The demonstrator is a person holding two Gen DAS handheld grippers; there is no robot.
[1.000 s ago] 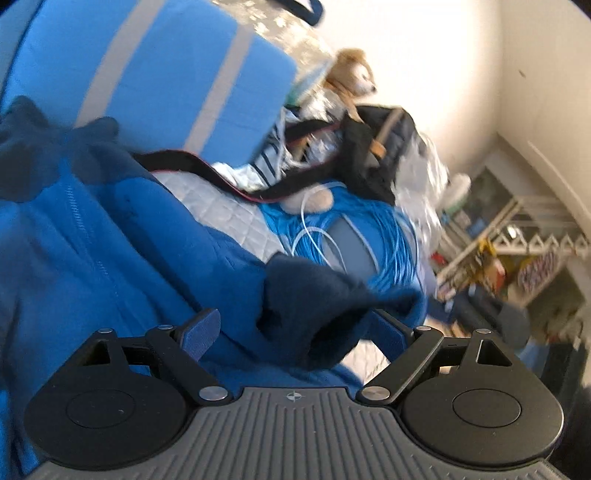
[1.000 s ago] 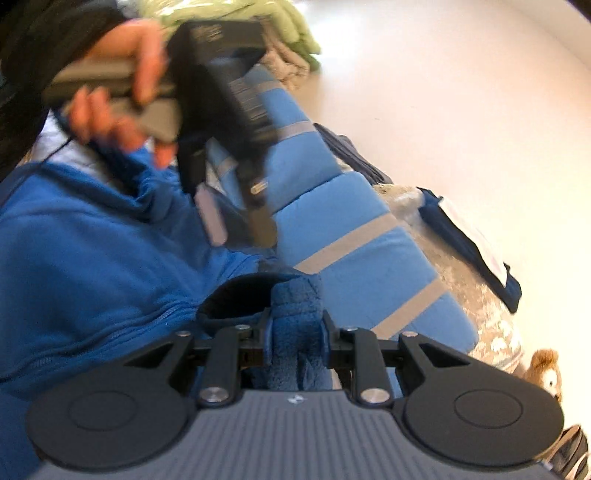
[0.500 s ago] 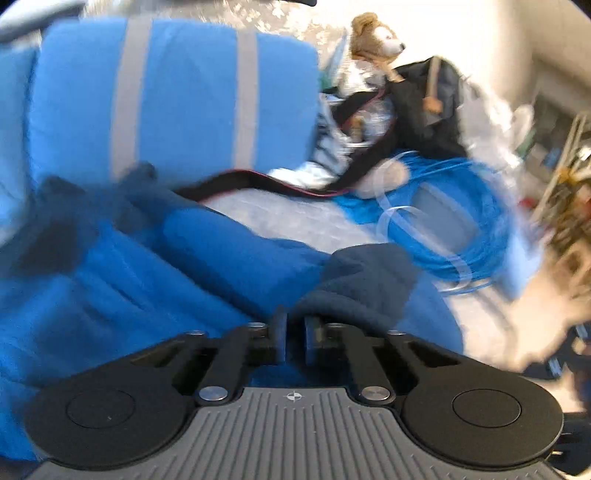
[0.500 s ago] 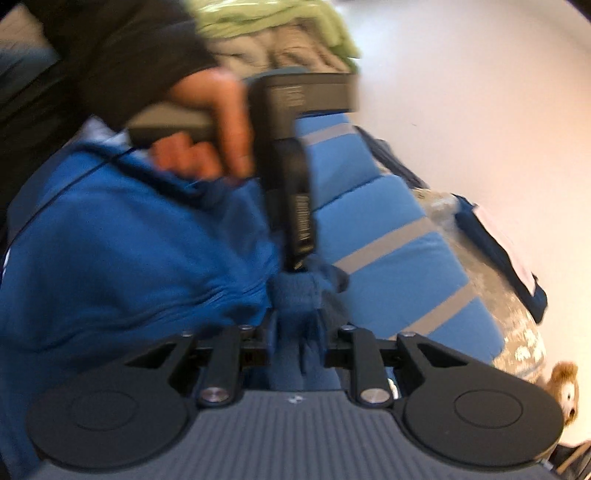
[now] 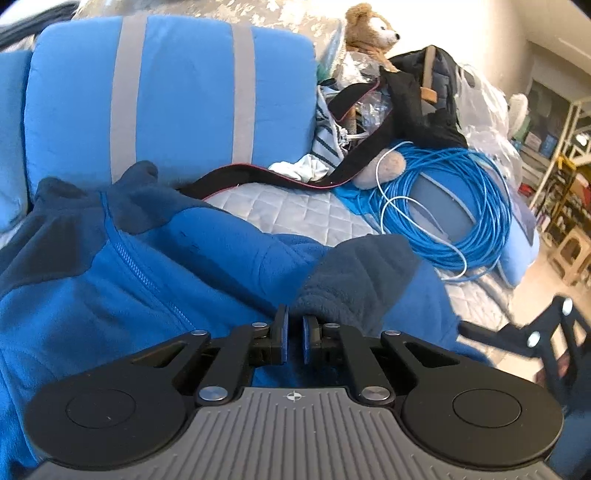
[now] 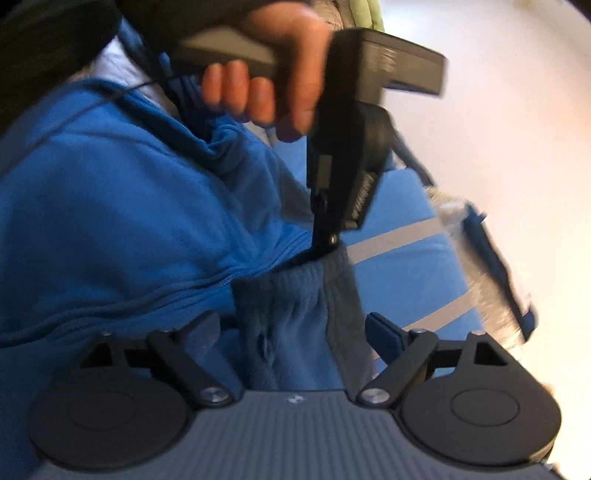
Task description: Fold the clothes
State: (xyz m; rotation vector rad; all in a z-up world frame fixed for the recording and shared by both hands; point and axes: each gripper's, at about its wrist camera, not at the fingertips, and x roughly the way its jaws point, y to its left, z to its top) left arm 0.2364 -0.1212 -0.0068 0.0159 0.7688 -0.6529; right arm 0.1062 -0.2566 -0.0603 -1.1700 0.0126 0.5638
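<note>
A blue fleece jacket (image 5: 155, 280) with a zip and navy collar lies spread on the bed. Its navy sleeve cuff (image 5: 354, 273) is folded onto the body. My left gripper (image 5: 293, 325) is shut, pinching the edge of that cuff. In the right wrist view the jacket (image 6: 122, 206) fills the left side, and a hand (image 6: 266, 92) holds the left gripper (image 6: 325, 243) with its tip on the cuff (image 6: 295, 306). My right gripper (image 6: 295, 328) stands open, and the cuff lies loose between its spread fingers.
A blue pillow with grey stripes (image 5: 170, 96) stands behind the jacket. To the right lie a coil of blue cable (image 5: 454, 210), a black bag (image 5: 417, 96) with its strap, a teddy bear (image 5: 373, 33) and plastic bags. Quilted bedding (image 5: 295, 210) shows between them.
My left gripper closed on the sleeve cuff and carried it over the jacket body. My right gripper, shut on the cuff before, has opened and let it go.
</note>
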